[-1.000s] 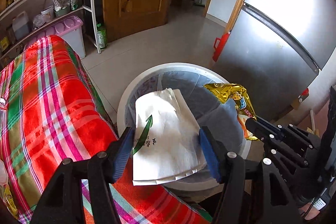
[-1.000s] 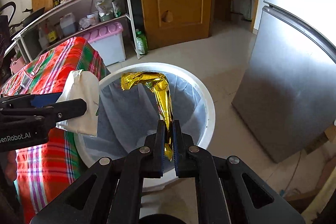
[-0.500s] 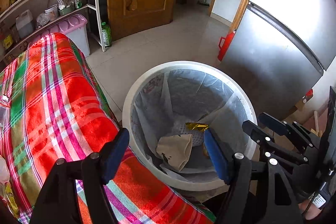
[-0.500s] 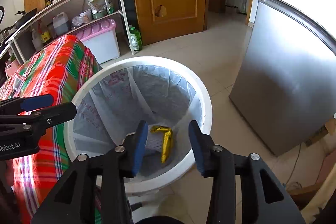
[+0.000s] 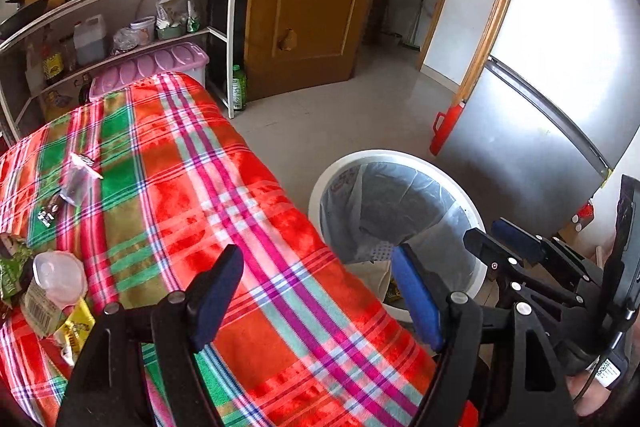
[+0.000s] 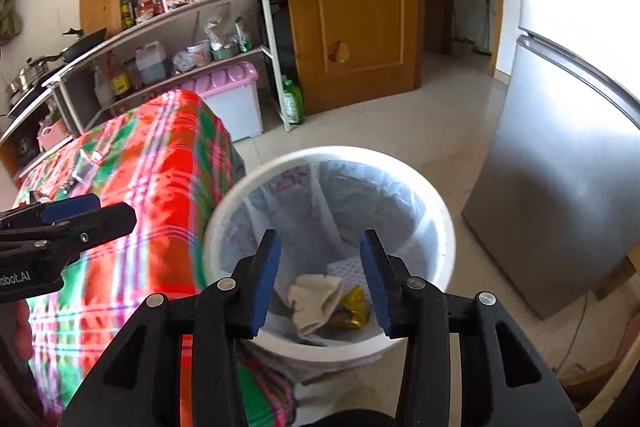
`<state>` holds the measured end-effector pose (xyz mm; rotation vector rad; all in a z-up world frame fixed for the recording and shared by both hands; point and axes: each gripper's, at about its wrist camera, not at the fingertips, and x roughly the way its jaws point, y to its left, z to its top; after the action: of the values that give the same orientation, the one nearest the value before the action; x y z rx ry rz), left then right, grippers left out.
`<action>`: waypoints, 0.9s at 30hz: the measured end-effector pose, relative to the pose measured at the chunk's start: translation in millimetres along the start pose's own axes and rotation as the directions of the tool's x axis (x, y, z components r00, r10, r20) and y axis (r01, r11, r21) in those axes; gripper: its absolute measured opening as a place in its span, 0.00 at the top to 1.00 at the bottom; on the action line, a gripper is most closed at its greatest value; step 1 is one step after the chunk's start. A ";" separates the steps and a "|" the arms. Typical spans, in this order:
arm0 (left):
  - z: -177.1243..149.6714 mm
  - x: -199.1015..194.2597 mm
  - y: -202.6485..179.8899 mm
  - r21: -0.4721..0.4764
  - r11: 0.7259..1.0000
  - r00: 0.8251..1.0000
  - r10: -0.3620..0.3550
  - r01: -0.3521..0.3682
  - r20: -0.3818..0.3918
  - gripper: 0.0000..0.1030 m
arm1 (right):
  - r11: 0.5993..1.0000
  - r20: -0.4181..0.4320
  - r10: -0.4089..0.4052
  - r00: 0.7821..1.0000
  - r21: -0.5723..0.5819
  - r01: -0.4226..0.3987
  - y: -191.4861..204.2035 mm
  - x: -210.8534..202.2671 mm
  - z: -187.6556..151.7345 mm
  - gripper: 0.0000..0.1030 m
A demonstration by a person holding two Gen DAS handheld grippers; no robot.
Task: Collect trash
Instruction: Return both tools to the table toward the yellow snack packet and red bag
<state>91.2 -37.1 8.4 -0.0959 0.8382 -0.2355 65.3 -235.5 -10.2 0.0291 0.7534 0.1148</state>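
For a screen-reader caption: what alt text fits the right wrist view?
The right claw, open and empty, hangs over a white lined bin holding a beige paper bag and gold wrapper. A plaid-covered table stands left.

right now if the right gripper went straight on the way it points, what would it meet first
Probably the crumpled paper at the bottom of the white bin; the right gripper points down into it, empty. Depth is hard to judge.

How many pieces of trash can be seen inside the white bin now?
2 in the white bin: a crumpled beige paper bag near the bottom centre, and a gold foil wrapper touching its right side. More may be hidden beneath them.
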 end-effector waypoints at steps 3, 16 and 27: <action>-6.6 -21.0 16.6 -0.016 0.998 0.997 0.059 -0.058 0.048 0.21 | 0.999 0.029 0.048 0.998 -0.014 -0.047 18.9 -8.5 3.6 0.58; -42.8 -90.5 118.2 -0.187 0.960 0.966 0.231 -0.207 0.119 0.17 | 0.957 0.029 0.259 0.965 -0.146 -0.252 121.6 -14.4 3.4 0.48; -81.4 -135.6 203.4 -0.354 0.886 0.923 0.363 -0.301 0.123 0.11 | 0.890 -0.064 0.396 0.916 -0.220 -0.400 201.1 1.6 -6.2 0.43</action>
<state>-22.6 193.9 16.5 -0.2797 0.6868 0.2407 43.5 -35.6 -2.2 -0.0379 0.7398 0.5959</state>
